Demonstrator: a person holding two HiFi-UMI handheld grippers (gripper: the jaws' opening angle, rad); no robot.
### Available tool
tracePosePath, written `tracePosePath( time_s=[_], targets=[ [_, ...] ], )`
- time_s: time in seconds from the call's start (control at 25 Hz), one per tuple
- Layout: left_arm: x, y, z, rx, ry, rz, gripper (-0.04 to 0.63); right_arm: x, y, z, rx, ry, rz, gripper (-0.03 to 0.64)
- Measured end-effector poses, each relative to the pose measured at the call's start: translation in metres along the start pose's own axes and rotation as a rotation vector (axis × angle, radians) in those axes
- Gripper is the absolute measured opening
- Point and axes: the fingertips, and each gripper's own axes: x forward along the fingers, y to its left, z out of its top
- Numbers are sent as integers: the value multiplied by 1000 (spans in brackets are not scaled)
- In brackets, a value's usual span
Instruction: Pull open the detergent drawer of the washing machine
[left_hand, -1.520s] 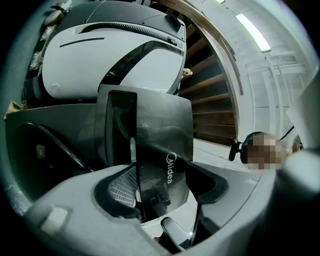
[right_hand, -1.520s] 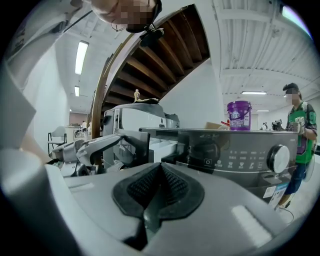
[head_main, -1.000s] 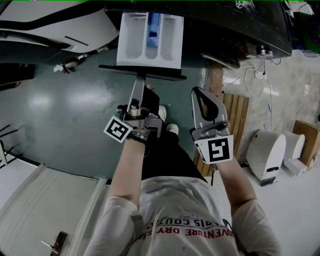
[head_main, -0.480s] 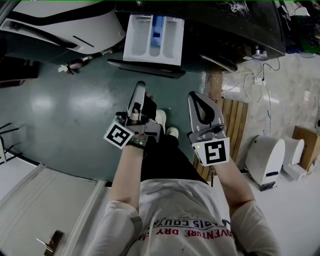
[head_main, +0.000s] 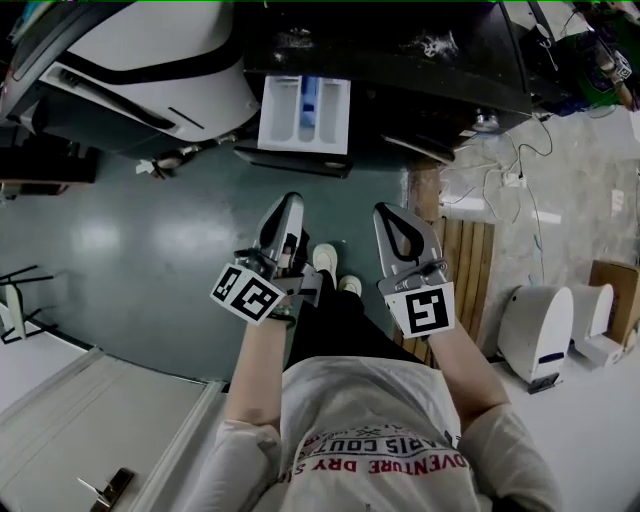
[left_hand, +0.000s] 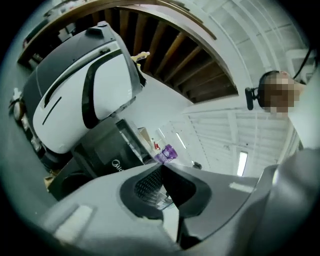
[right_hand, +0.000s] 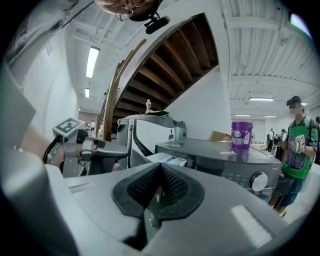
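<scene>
Detergent drawer (head_main: 305, 112) is left pulled out — left gripper (head_main: 288, 206) has been drawn away, closed empty like right gripper (head_main: 397, 220); task judged complete.

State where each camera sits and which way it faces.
Head view: on the person's head, facing steeply down at the floor and open detergent drawer; forearms, left gripper, right gripper and shirt show.
Left gripper view: on the left gripper, tilted, facing along its shut jaws toward the washing machine; the person's head shows at right.
Right gripper view: on the right gripper, facing roughly level along shut jaws at the washing machine; left gripper shows.
Shared: both gripper views show the purple tub on the machine.
</scene>
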Motion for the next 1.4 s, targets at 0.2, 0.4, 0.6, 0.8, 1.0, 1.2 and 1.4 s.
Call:
tracePosePath(
  time_s=[0.2,0.4,0.6,0.8,1.0,1.2,1.4],
  targets=[
    [-2,-43,22,170,49,-16,2,-8,-2,37,-21,-48,1,2],
    [-1,-88,41,390,131,-52,2,-17,-4,75,-44,-82,5,2],
    [4,-127,61,541,156,-99,2,-29,-8,111,-54,-123,-3,2],
    [9,-146,88,654,149,-41,3,-39,-19,142,-53,-141,-29,2],
    [12,-170,106,754,151,-60,2,-45,-30,170,-45,-162,-50,2],
    [15,-198,108,826,202,-126,2,-52,-36,190,-49,-184,-50,2],
    [22,-216,103,863,228,-186,3,-56,-39,194,-72,-190,-39,0]
  ],
)
